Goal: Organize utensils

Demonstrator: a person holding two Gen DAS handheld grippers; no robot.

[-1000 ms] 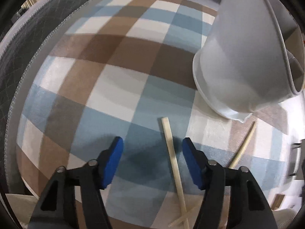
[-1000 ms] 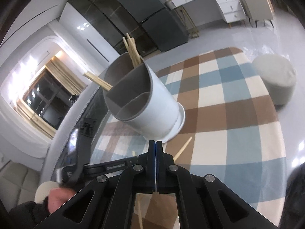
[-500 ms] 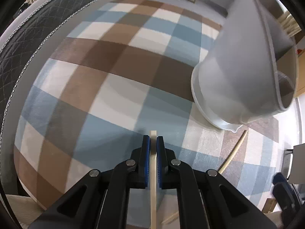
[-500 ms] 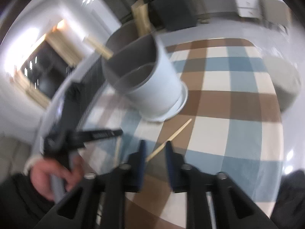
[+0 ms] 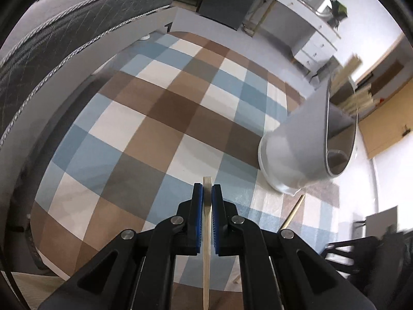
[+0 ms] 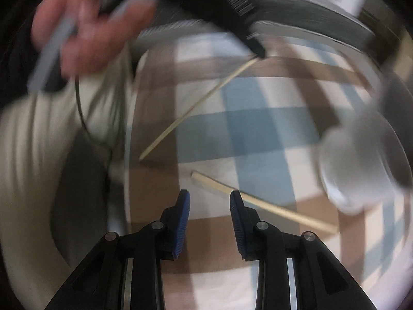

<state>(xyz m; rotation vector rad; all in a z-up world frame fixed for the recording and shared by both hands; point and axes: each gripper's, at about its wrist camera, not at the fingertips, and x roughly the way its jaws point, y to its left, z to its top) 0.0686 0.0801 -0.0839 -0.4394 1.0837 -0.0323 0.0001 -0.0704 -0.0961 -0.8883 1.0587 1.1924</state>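
Note:
My left gripper [image 5: 207, 192] is shut on a pale wooden chopstick [image 5: 206, 245] and holds it lifted above the checked cloth [image 5: 160, 118]. The grey divided utensil holder [image 5: 307, 149] stands to the right with several chopsticks [image 5: 346, 72] in its far compartment. A second chopstick [image 5: 294, 210] lies on the cloth below the holder. In the blurred right wrist view, my right gripper [image 6: 209, 197] is open and empty just above that lying chopstick [image 6: 263, 204]. The left gripper's held chopstick [image 6: 198, 106] hangs farther back, and the holder [image 6: 361, 165] is at the right.
A quilted grey mattress edge [image 5: 72, 33] runs along the left. A white desk with drawers [image 5: 307, 31] stands at the back. The person's hand [image 6: 90, 28] and cream trousers [image 6: 38, 155] fill the left of the right wrist view.
My left gripper closed on the chopstick and lifted it off the cloth. My right gripper opened and swung down toward the other chopstick on the cloth.

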